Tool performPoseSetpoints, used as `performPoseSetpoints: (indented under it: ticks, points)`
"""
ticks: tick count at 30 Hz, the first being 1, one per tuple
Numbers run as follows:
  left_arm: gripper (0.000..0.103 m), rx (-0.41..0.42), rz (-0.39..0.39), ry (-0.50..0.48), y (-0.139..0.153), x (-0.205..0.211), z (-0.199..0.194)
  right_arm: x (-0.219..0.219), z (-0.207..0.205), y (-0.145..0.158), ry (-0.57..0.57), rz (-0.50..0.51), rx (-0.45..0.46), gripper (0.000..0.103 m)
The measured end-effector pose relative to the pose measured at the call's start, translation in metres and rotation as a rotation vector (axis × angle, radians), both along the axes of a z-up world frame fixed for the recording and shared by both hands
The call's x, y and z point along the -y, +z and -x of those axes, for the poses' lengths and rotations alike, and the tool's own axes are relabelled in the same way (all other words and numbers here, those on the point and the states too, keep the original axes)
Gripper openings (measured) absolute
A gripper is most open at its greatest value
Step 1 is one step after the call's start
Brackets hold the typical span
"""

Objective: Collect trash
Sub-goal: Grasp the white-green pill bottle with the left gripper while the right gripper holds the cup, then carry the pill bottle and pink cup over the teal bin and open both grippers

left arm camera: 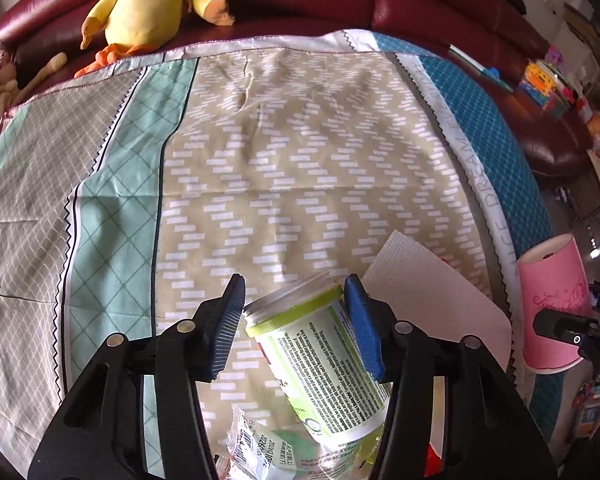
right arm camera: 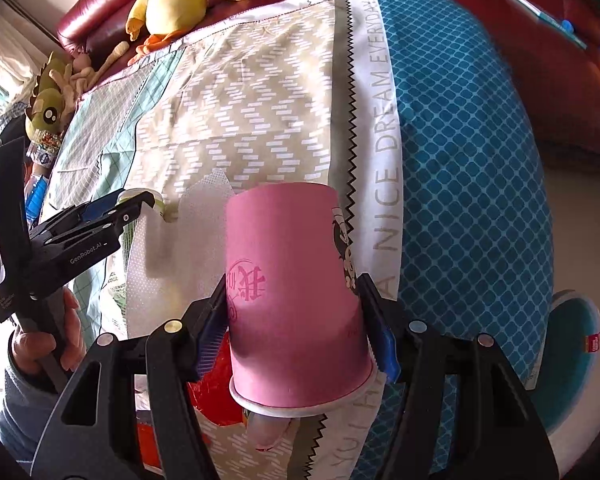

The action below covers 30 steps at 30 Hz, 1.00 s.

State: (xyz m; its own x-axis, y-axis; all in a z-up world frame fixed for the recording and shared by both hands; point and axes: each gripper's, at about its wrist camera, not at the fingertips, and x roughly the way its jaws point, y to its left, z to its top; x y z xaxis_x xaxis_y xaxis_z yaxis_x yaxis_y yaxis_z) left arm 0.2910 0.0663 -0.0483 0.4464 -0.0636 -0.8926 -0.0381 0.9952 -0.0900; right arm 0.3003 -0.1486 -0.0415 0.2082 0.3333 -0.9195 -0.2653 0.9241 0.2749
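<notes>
"A NICE DREAM EVERYDAY" runs along the white stripe of the patterned cloth [right arm camera: 384, 152] at upper right, while "GenRobot.AI" marks the black gripper [right arm camera: 140, 204] at left.

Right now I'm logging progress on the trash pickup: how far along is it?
Nothing looks binned yet; no bin shows. In hand: left gripper closed on the jar, right gripper closed on the pink cup. Left on the cloth: paper towel, clear wrapper, red wrapper.
</notes>
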Motion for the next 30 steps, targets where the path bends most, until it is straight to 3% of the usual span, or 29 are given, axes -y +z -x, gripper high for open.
performPoseSetpoints:
  ticks: [4,8,13,14,15,17,22,30]
  points:
    - [0.059,-0.016,-0.005,0.020,0.003,-0.001,0.011,0.009,-0.002,-0.001,-0.014,0.006,0.006,0.059]
    - [0.080,-0.040,0.017,0.082,0.000,-0.009,0.025,0.017,-0.003,-0.006,-0.021,0.002,0.002,0.059]
    - [0.080,-0.105,0.047,0.095,-0.020,-0.005,0.034,0.011,0.000,-0.009,-0.009,-0.006,0.001,0.059]
    - [0.073,-0.109,0.044,0.086,-0.023,-0.002,0.035,0.008,-0.001,-0.009,-0.011,-0.008,0.002,0.059]
    - [0.056,-0.106,0.049,0.077,-0.024,0.001,0.035,0.009,-0.001,-0.008,-0.014,-0.012,0.003,0.059]
    - [0.056,-0.091,0.021,0.080,-0.021,0.005,0.035,0.011,0.000,-0.007,-0.025,-0.021,0.005,0.059]
    - [0.055,-0.007,-0.028,0.070,0.009,0.005,0.040,0.022,0.007,0.002,-0.048,-0.058,0.018,0.059]
    - [0.055,0.115,-0.023,0.069,0.071,-0.004,0.055,0.041,0.020,0.031,-0.079,-0.110,0.080,0.059]
